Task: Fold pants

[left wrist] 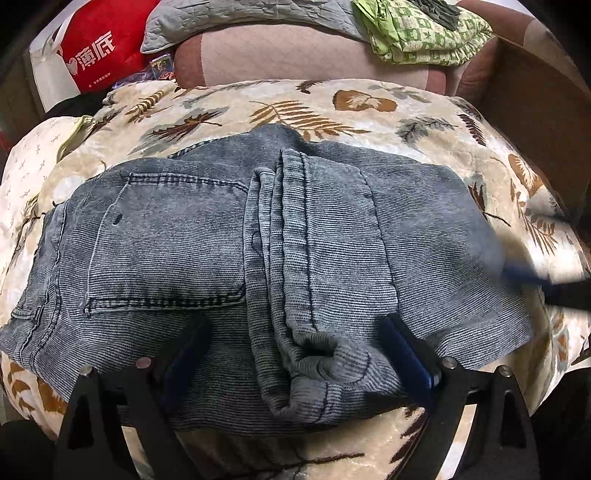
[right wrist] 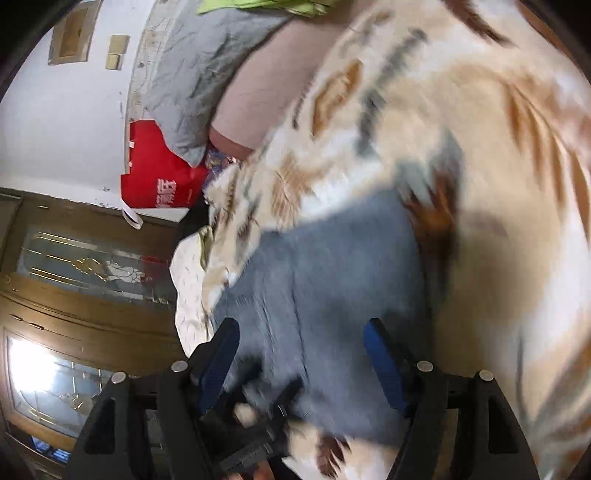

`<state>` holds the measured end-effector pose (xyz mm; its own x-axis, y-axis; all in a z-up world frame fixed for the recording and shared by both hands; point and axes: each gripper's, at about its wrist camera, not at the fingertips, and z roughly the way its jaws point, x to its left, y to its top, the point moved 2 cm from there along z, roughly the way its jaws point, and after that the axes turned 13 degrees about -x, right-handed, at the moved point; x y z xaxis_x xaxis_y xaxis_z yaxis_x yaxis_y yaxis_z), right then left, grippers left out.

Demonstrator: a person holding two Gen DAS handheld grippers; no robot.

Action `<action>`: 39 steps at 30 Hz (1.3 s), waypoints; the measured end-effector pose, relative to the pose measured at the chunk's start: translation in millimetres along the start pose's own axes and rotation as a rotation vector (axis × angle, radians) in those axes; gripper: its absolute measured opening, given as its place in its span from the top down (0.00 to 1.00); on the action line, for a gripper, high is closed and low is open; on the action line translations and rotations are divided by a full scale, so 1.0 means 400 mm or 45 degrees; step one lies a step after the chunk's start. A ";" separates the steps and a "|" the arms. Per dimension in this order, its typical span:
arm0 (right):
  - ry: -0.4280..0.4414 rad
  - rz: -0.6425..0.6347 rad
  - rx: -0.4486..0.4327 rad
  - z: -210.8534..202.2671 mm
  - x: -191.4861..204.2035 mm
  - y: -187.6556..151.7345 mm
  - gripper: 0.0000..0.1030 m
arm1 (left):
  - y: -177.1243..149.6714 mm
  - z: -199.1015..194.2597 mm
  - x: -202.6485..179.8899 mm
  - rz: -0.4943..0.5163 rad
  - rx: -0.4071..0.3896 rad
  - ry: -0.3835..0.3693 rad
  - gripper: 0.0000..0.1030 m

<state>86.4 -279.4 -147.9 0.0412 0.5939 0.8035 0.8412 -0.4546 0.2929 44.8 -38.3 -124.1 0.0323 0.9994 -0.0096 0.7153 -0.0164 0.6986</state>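
Observation:
Grey-blue corduroy pants [left wrist: 229, 243] lie folded in a compact stack on a leaf-print blanket [left wrist: 280, 107]. The leg hems lie across the back pocket near the middle. My left gripper [left wrist: 295, 350] is open, its blue pads on either side of the folded leg ends at the near edge, holding nothing. My right gripper [right wrist: 301, 354] is open above the pants [right wrist: 325, 266], empty; its view is blurred by motion. It also shows as a blurred blue streak at the right edge of the left wrist view [left wrist: 532, 277].
A pink sofa back [left wrist: 295, 55] stands behind the blanket, with a grey quilt [left wrist: 229, 18] and green patterned cloth [left wrist: 424, 33] on it. A red bag [left wrist: 96, 44] is at the far left, a cardboard box [left wrist: 535, 99] at the right. A wooden door [right wrist: 74, 295] shows left.

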 end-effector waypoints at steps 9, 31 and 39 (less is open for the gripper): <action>0.065 -0.115 -0.078 -0.050 0.048 -0.030 0.24 | 0.007 0.000 0.001 -0.008 0.048 0.015 0.09; -0.015 -0.228 -0.045 -0.007 0.029 -0.085 0.23 | 0.011 0.003 0.001 -0.005 0.056 0.018 0.09; -0.064 -0.307 -0.134 -0.046 0.117 -0.077 0.23 | 0.039 -0.135 0.107 -0.194 -0.110 -0.071 0.09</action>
<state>52.5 -249.9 -109.6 -0.1243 0.7246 0.6779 0.7691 -0.3612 0.5272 19.8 5.9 -74.9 -0.0318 0.9869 -0.1580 0.6521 0.1403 0.7451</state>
